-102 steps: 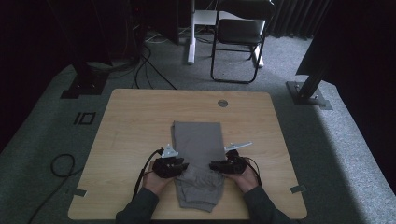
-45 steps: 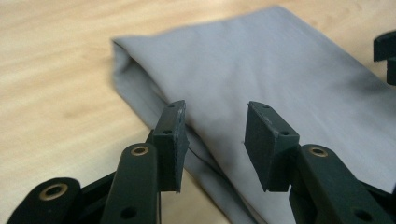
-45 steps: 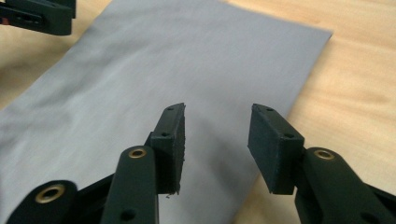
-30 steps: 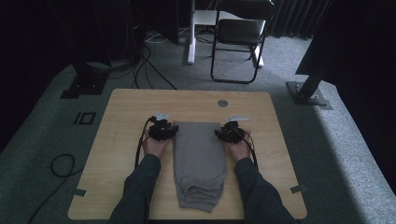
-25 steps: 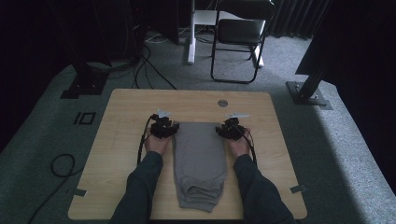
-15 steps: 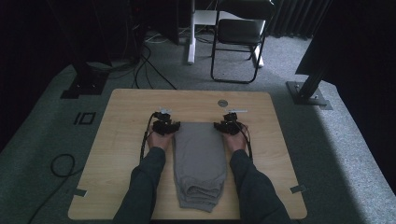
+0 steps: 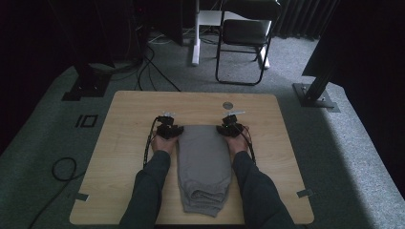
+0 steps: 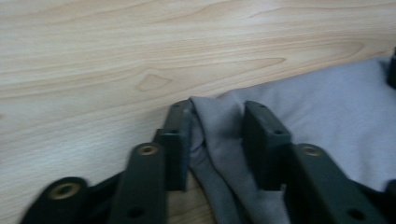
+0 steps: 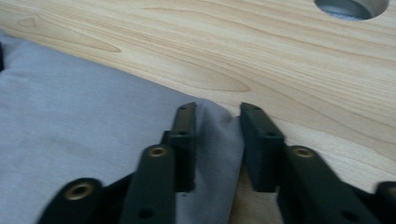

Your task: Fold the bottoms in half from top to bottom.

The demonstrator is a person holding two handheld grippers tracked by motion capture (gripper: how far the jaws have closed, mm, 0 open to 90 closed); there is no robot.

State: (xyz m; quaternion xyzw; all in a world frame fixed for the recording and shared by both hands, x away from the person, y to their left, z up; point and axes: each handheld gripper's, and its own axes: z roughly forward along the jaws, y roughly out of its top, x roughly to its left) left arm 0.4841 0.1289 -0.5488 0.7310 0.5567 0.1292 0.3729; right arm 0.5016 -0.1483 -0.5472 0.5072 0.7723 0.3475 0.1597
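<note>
Left gripper sitting at the far left corner of the folded grey garment, jaws partly open and just now closing in, a raised fold of the grey cloth standing between them. Seen in the left gripper view: cloth bunching up in the gap, lying against the inner face of one jaw; whether the pads are already pressing on it, cannot tell.

Right gripper mirroring this at the far right corner, jaws likewise partly open and just now closing, the garment's corner pinched up into a ridge between them, grip not yet certain.

Garment lying flat near the middle of the wooden table, long axis running from twelve o'clock to six o'clock, the straight far edge toward twelve between both grippers, the rumpled, layered end toward six near the table's front edge, between the person's forearms.

Round grommet hole at twelve o'clock of the right gripper, near it. Black folding chair standing well beyond the table toward twelve.
</note>
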